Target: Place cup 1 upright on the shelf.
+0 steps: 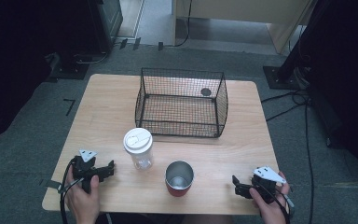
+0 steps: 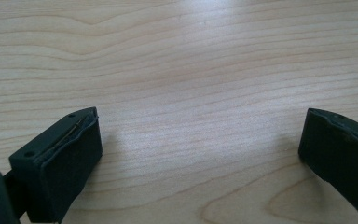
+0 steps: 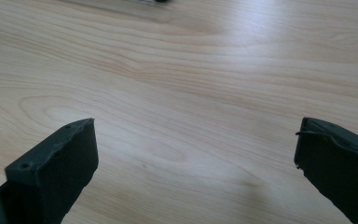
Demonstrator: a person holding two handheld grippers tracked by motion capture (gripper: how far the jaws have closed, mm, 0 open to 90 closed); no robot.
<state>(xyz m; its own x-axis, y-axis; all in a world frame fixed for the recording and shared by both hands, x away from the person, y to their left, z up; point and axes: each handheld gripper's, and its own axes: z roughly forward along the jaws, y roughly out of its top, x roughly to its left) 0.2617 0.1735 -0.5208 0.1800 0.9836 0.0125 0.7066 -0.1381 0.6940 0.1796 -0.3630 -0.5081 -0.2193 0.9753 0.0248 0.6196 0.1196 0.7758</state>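
My left gripper (image 1: pixel 106 170) and right gripper (image 1: pixel 238 185) are both wide open, holding nothing. Between them stands a red metal cup (image 1: pixel 179 178), hard and probably slippery; I'd squeeze its sides. The clear lidded cup (image 1: pixel 138 148) looks light.

A lidded clear cup (image 1: pixel 138 149) stands just beside a red tumbler (image 1: pixel 179 178), before a wire basket (image 1: pixel 182 103).

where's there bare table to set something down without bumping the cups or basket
Free: the left strip of the table beside the wire basket, and the right front between the red steel cup and the right tongs. Crowded: the middle front, where the lidded clear cup and red cup stand close before the basket.
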